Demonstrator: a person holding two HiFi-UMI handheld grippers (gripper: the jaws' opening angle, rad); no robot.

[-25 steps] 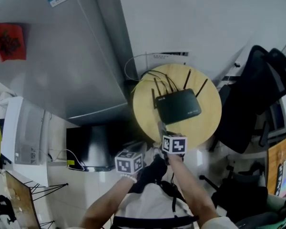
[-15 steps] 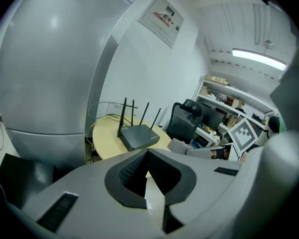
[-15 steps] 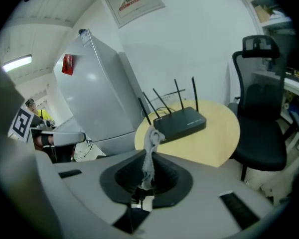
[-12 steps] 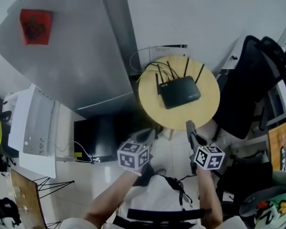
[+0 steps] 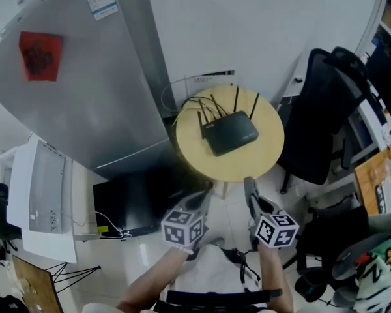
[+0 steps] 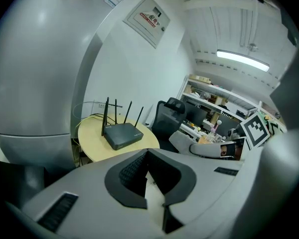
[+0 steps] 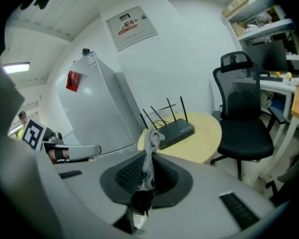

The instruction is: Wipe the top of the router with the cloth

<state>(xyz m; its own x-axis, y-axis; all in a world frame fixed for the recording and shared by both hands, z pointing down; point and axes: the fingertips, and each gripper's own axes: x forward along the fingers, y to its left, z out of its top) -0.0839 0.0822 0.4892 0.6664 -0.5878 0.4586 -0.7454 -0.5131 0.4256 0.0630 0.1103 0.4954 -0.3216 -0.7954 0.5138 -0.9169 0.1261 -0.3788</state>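
Note:
The black router (image 5: 228,134) with several upright antennas lies on the round yellow table (image 5: 260,162). Both grippers hang short of the table's near edge, over the floor. My right gripper (image 5: 249,194) is shut on a thin grey-white cloth (image 7: 150,156), which stands up between its jaws in the right gripper view, with the router (image 7: 175,132) beyond it. My left gripper (image 5: 199,204) is shut with nothing held, and the router (image 6: 122,135) shows ahead of it. The cloth cannot be made out in the head view.
A large grey fridge (image 5: 85,90) stands left of the table. A black office chair (image 5: 319,129) sits at its right, also seen as the chair (image 7: 244,128). Cables (image 5: 182,90) loop behind the router. A cluttered desk (image 5: 378,175) lies at the far right.
My right gripper has pulled back from the table's near edge toward the person and a little to the right. The left gripper stayed low beside it. The head view shifted.

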